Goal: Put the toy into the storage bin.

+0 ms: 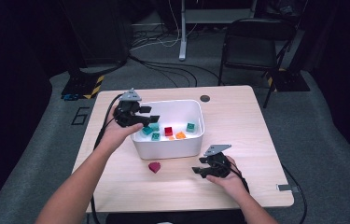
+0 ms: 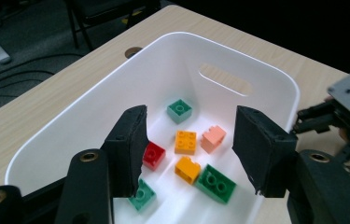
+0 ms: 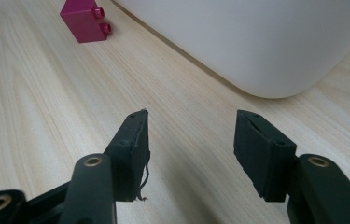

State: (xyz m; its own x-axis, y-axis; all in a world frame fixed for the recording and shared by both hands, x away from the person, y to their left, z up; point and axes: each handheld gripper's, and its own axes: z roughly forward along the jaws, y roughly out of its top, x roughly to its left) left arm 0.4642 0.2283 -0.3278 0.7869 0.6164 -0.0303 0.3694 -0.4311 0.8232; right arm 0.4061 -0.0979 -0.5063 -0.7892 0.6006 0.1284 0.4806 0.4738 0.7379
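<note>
Above the white bin [image 1: 168, 148], the left gripper [image 1: 150, 115] hangs with its jaws spread and nothing between them. Below it, on the bin floor, lie a red brick [image 2: 153, 155], two orange bricks [image 2: 185, 142], a pink brick [image 2: 213, 138] and green bricks [image 2: 179, 110]. Beside the bin's near wall, the right gripper [image 1: 199, 166] rests low over the wooden table [image 1: 238, 121], jaws also spread and empty. Ahead of it and to its left, a magenta brick [image 3: 86, 18] sits on the table, just beside the bin.
</note>
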